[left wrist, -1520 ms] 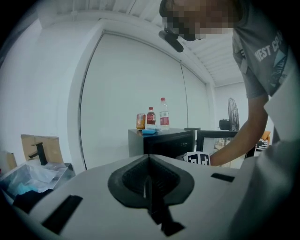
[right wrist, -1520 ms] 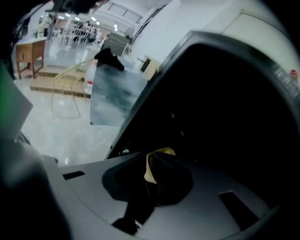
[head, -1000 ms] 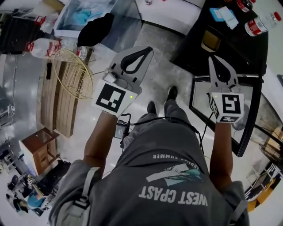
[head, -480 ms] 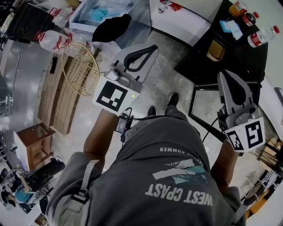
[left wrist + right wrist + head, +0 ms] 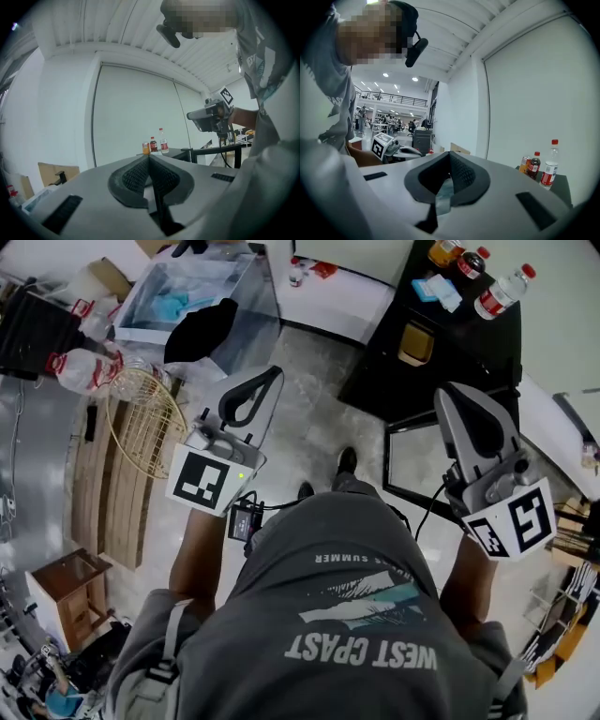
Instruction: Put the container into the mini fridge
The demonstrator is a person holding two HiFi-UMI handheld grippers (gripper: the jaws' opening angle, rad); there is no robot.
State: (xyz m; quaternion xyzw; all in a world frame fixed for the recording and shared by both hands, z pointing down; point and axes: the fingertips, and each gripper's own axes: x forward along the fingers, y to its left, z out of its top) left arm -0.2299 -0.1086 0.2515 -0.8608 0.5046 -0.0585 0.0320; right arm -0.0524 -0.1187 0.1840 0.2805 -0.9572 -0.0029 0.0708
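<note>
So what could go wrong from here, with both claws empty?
The right gripper hangs near the glass door, so a swing might hit it. Reaching over the black cabinet could topple the bottles on it. The cable at the person's waist might snag.

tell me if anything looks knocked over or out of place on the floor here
A clear plastic bottle lies on its side on the floor at the upper left. Beside it, a wire basket seems to lean tilted against wooden slats. No spill or damage shows.
</note>
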